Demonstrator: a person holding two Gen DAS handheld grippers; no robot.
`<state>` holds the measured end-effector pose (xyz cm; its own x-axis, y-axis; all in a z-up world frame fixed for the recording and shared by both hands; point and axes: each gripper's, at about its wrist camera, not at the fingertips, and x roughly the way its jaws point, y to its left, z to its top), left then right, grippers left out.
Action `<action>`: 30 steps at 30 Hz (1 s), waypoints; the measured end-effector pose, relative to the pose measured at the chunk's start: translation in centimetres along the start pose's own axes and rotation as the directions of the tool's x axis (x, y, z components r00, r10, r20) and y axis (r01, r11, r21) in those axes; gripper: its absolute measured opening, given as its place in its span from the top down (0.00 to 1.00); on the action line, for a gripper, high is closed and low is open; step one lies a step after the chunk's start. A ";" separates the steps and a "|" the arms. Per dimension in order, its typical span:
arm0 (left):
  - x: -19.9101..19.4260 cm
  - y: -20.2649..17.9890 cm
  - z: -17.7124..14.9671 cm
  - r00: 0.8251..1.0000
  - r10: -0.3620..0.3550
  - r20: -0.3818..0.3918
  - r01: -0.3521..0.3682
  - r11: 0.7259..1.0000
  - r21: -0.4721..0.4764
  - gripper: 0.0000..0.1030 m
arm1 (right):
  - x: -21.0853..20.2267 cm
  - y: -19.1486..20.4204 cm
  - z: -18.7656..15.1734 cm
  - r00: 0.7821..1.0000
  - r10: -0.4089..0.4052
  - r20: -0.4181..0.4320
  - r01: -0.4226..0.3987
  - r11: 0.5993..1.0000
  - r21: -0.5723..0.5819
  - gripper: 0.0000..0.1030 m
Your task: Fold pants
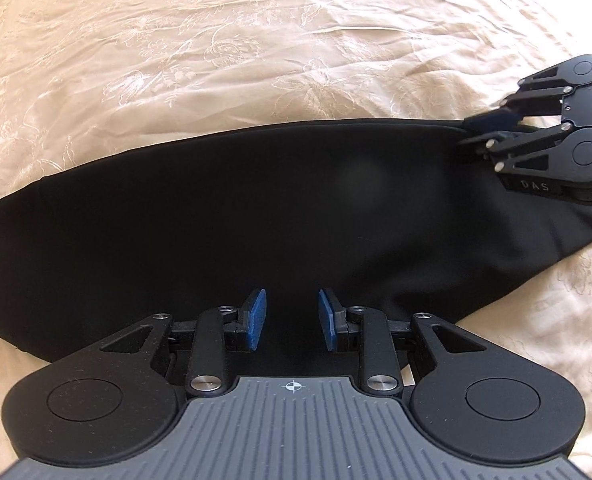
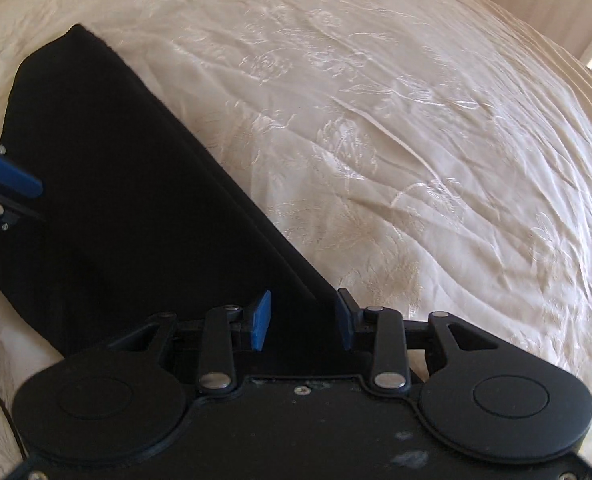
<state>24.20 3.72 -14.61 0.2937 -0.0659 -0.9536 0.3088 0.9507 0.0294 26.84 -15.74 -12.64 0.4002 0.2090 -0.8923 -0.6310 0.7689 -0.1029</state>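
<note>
Cream embroidered bedspread (image 1: 256,40) filling both views. Black pants (image 1: 216,220) folded into a long band across the middle of the left view, slanting from upper left down to bottom centre in the right view. Left gripper (image 1: 292,316) low centre, released, blue pads apart over the cloth. Right gripper (image 2: 303,314) bottom centre, unclenched too, pants edge between its pads, no squeeze.

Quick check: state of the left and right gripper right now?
Left gripper: open, fingers apart above the black pants, holding nothing.
Right gripper: open, pants edge lies between its fingers, not pinched.
</note>
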 end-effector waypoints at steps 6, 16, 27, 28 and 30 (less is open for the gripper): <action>-0.4 -0.1 0.6 1.000 -0.017 0.007 0.017 1.000 0.000 0.73 | 0.0 -0.2 0.6 0.999 -0.036 0.019 0.035 0.999 0.012 0.98; -1.0 -4.0 4.5 0.996 -0.066 0.057 0.061 0.995 0.085 0.73 | -1.8 -2.8 -0.8 0.992 -0.080 0.098 0.040 0.934 0.356 0.77; -2.4 -13.5 4.7 0.984 -0.153 0.088 0.123 0.952 0.279 0.73 | -12.2 -8.3 -18.4 0.969 -0.248 -0.007 0.119 0.442 0.889 0.70; -2.2 -14.6 4.7 0.983 -0.159 0.089 0.126 0.946 0.299 0.73 | -12.8 -8.6 -20.2 0.967 -0.254 -0.030 0.135 0.407 0.903 0.70; -1.8 -16.5 4.5 0.981 -0.170 0.093 0.130 0.934 0.332 0.73 | -13.5 -9.0 -22.5 0.964 -0.258 -0.059 0.154 0.366 0.918 0.70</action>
<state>22.62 -13.26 -12.03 0.3204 -0.2541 -0.9126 0.6272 0.7789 0.0033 12.17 -39.06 -9.54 0.5098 -0.0328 -0.8596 0.4406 0.8682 0.2282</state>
